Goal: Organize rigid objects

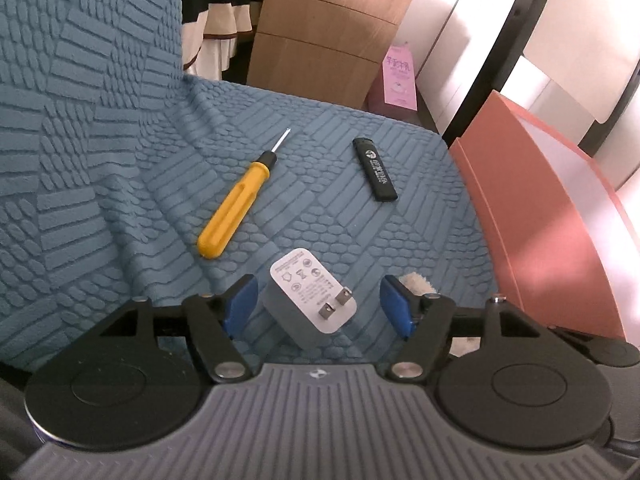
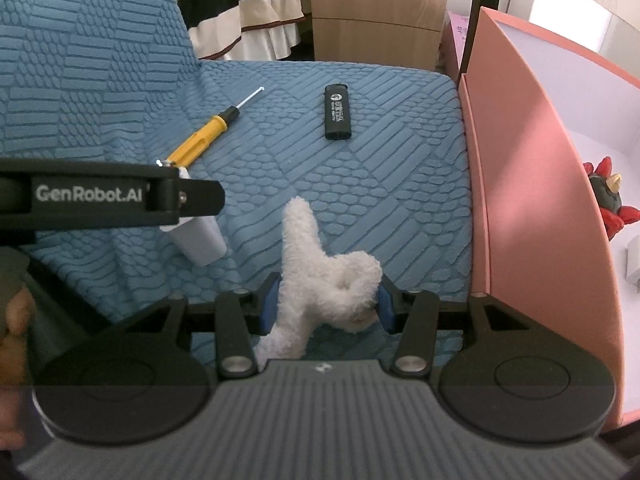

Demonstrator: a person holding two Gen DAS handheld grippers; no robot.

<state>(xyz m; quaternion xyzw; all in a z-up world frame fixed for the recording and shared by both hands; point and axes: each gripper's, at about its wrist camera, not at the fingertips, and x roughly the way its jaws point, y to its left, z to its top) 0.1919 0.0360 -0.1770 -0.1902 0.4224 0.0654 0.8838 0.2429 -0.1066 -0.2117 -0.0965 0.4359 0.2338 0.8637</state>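
Note:
A white plug charger lies prongs-up on the blue textured sofa cover, between the blue pads of my left gripper. The pads stand apart from it, so the gripper is open. In the right wrist view the left gripper's black finger crosses over the charger. My right gripper is shut on a white fluffy plush toy, with both pads against its sides. A yellow screwdriver and a black lighter lie farther back on the seat.
A pink open box stands against the seat's right edge, with a red and black plush and a white item inside. Behind the sofa are a wooden drawer cabinet, striped clothing and a pink carton.

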